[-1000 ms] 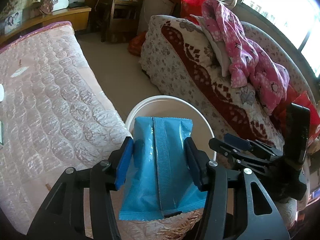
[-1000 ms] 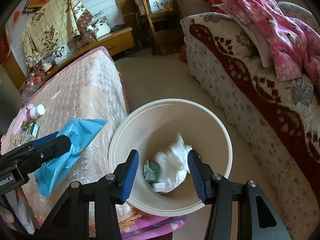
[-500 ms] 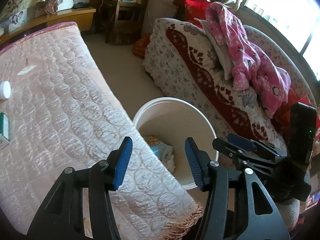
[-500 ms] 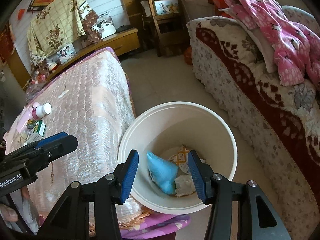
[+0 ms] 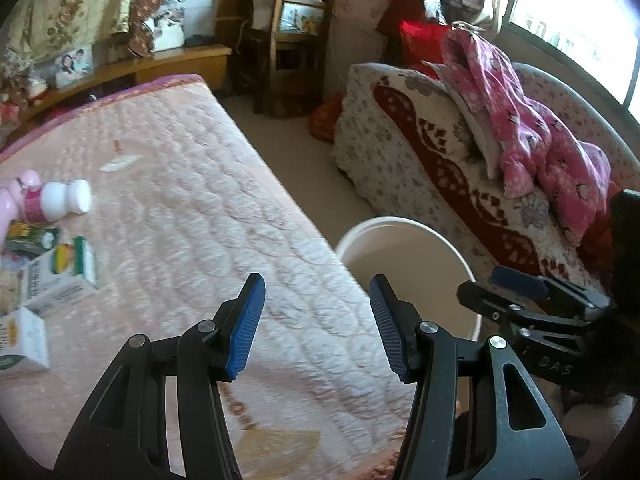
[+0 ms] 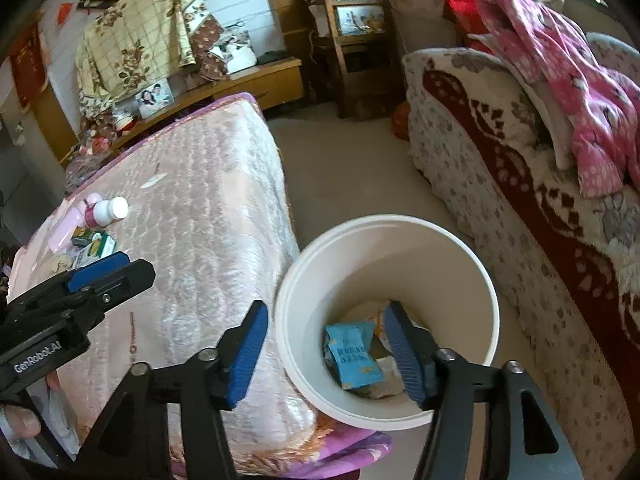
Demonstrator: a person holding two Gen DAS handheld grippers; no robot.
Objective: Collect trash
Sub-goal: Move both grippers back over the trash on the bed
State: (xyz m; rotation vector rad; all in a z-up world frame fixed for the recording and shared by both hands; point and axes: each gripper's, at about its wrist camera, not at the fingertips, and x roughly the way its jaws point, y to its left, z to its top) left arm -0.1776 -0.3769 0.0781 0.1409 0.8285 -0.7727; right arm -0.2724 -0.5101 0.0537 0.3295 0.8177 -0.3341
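A cream round bin stands on the floor between the quilted table and the sofa. Inside it lie a blue snack packet and crumpled white paper. My left gripper hangs open and empty over the pink quilted table, just left of the bin. My right gripper hovers above the bin's near rim; its jaws are opening and nothing is between them. On the table's left lie small cartons, a white-capped bottle and a scrap of paper.
A sofa with a patterned red-and-white blanket and pink clothing runs along the right. A wooden chair and a low wooden cabinet stand at the back. Bare floor separates the table from the sofa.
The blue packet left my left gripper and now lies in the bin. The left gripper swung left over the table. The right gripper's jaws widened.
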